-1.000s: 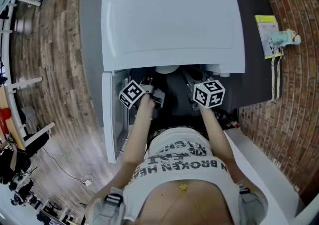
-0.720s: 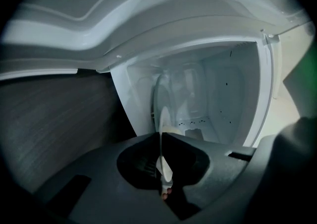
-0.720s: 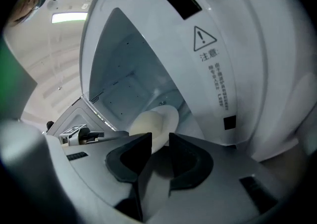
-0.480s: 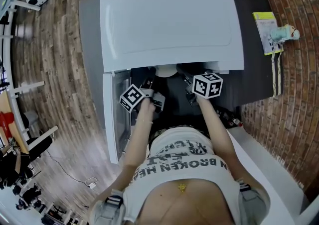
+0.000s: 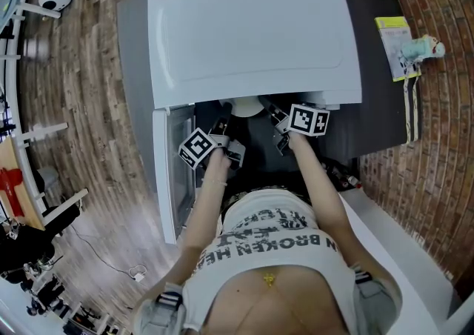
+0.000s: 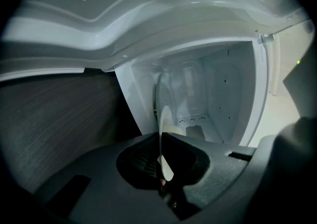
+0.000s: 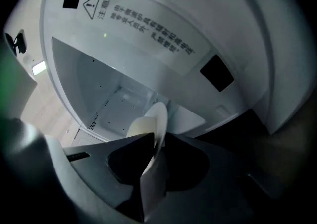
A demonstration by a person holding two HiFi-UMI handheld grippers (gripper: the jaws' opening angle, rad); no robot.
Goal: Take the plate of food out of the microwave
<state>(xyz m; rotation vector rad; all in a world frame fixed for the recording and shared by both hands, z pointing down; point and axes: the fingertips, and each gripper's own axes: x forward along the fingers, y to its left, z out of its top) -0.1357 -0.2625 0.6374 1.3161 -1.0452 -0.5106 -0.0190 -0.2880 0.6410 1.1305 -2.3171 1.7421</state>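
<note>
Head view: my right gripper [image 5: 272,115] has rolled and dipped. It and my left gripper [image 5: 224,124] both clamp the plate [image 5: 246,107] rim at the microwave [image 5: 252,37] mouth, likely ready to withdraw.

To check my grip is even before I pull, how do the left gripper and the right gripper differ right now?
The left gripper grips the plate on the side by the open door; the right gripper grips the opposite side. In the head view the left gripper sits nearer the person, the right gripper closer to the microwave. Shared: both are shut on the plate's rim.
</note>
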